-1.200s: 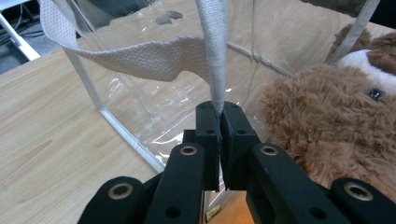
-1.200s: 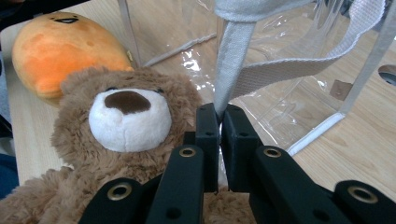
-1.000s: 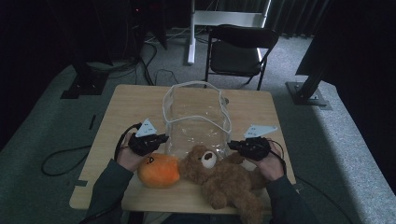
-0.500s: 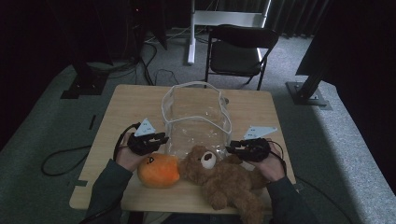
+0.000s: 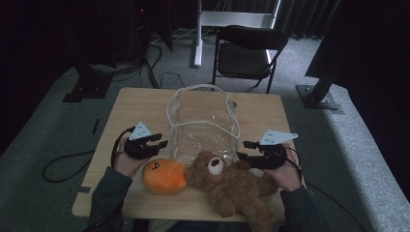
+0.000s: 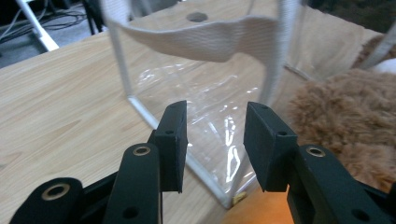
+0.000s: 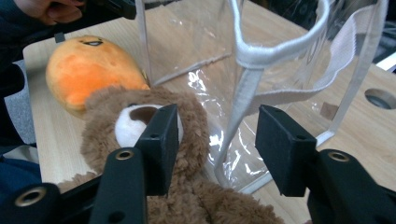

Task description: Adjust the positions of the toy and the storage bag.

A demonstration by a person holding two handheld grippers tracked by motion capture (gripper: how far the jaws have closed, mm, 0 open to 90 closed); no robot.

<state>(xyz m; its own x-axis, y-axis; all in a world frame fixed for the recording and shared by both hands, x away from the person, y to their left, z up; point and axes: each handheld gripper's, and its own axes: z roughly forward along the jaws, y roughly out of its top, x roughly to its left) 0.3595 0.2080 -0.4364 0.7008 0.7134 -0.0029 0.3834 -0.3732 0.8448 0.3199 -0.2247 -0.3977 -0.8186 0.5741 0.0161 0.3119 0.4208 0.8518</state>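
Clear bag (image 5: 203,123): upright mid-worktop (image 5: 130,104), brown bear (image 5: 237,186) and orange plush (image 5: 163,177) lying just before it. Left gripper (image 5: 162,141) and right gripper (image 5: 241,151): fingers apart, just opened, nothing clamped. Advised: bag rim is gripped at both sides and held wide before a toy is loaded.

Table (image 5: 145,104): bag (image 5: 203,121), bear (image 5: 237,186) (orange plush (image 5: 163,176))

We see a dim studio or lab set up for recording: a small wooden worktop (image 5: 145,104) on grey carpet (image 5: 43,130), black curtains (image 5: 309,14) behind, a black folding chair (image 5: 249,50), dark equipment stands (image 5: 89,82) and loose cables (image 5: 60,166) on the floor.
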